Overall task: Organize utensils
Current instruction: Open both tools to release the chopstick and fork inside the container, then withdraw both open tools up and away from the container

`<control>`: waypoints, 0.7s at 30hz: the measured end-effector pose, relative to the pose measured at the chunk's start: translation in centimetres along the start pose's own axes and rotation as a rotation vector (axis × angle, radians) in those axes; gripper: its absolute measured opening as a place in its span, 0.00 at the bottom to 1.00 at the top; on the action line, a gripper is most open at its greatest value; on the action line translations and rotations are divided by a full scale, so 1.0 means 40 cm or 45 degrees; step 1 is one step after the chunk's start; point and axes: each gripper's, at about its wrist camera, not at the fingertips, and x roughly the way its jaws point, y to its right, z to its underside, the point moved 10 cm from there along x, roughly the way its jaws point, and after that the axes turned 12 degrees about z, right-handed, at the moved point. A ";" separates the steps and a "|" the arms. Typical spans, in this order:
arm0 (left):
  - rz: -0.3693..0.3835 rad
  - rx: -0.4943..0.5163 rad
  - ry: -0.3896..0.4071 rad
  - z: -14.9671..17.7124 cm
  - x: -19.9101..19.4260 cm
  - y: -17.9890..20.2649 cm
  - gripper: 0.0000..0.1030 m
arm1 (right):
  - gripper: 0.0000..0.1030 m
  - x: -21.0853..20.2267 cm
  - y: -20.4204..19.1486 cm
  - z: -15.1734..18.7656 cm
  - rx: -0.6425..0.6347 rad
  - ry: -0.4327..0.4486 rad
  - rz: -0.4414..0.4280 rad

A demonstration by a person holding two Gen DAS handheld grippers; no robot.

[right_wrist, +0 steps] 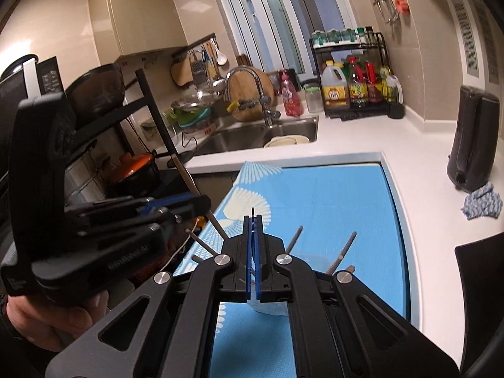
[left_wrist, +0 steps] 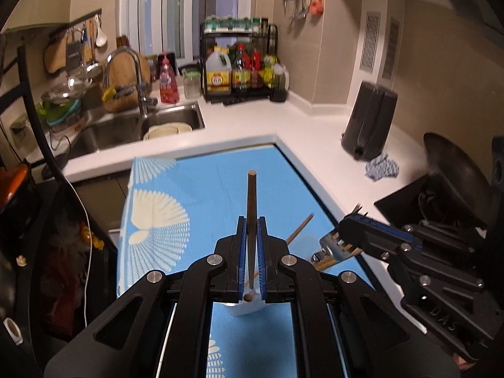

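My left gripper [left_wrist: 252, 220] is shut on a long dark chopstick [left_wrist: 252, 201] that stands up between its pads. In the right wrist view the same chopstick [right_wrist: 176, 157] slants up from the left gripper [right_wrist: 201, 201], which a hand holds. My right gripper [right_wrist: 253, 219] is shut on a thin utensil [right_wrist: 253, 210]; only its tip shows above the pads. From the left wrist it appears at the right [left_wrist: 341, 225], above a metal piece [left_wrist: 330, 245] with stick ends. More chopsticks [right_wrist: 343, 249] rise from below the jaws near a white container [right_wrist: 267, 308].
A blue patterned mat [left_wrist: 204, 189] covers the surface under both grippers, framed by a white counter [left_wrist: 315, 119]. A sink [left_wrist: 126, 129] lies at the back left, a bottle rack [left_wrist: 242, 63] behind. A black block [left_wrist: 368, 119], a cloth [left_wrist: 381, 167] and a wok [left_wrist: 450, 170] are on the right.
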 end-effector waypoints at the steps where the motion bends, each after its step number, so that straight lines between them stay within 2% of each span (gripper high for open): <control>1: 0.003 -0.004 -0.009 0.010 0.005 -0.003 0.07 | 0.05 0.004 0.003 0.005 -0.001 -0.004 0.020; 2: 0.014 -0.008 -0.011 0.018 0.004 -0.005 0.09 | 0.07 0.005 0.007 0.008 0.000 -0.009 0.036; 3: 0.015 -0.005 -0.007 0.016 -0.003 -0.007 0.18 | 0.13 0.001 0.008 0.008 0.003 -0.005 0.043; 4: 0.014 0.003 0.014 0.014 -0.020 -0.008 0.28 | 0.25 -0.010 0.010 0.005 0.005 0.010 0.051; 6: 0.011 0.027 0.079 -0.002 -0.069 -0.001 0.35 | 0.37 -0.036 0.012 -0.004 -0.006 0.038 0.069; 8: 0.006 0.045 0.137 -0.011 -0.126 0.005 0.38 | 0.37 -0.076 0.010 -0.013 -0.014 0.072 0.081; 11: 0.008 0.054 0.241 -0.017 -0.206 0.012 0.53 | 0.48 -0.152 0.013 -0.020 -0.036 0.144 0.128; 13: -0.003 0.052 0.316 -0.003 -0.261 0.014 0.65 | 0.65 -0.203 0.023 -0.011 -0.036 0.195 0.171; 14: -0.002 0.044 0.346 0.012 -0.281 0.015 0.69 | 0.69 -0.231 0.033 0.002 -0.030 0.219 0.207; 15: -0.002 0.032 0.371 0.032 -0.296 0.016 0.78 | 0.77 -0.252 0.046 0.016 -0.024 0.239 0.248; 16: -0.007 0.011 0.396 0.062 -0.308 0.016 0.82 | 0.86 -0.270 0.058 0.030 -0.023 0.262 0.293; 18: -0.020 -0.033 0.437 0.118 -0.313 0.015 0.91 | 0.95 -0.294 0.077 0.080 -0.047 0.289 0.385; 19: -0.033 -0.053 0.449 0.157 -0.303 0.018 0.93 | 0.95 -0.297 0.093 0.116 -0.055 0.283 0.459; 21: -0.070 -0.065 0.443 0.225 -0.268 0.023 0.93 | 0.95 -0.287 0.120 0.170 -0.051 0.261 0.536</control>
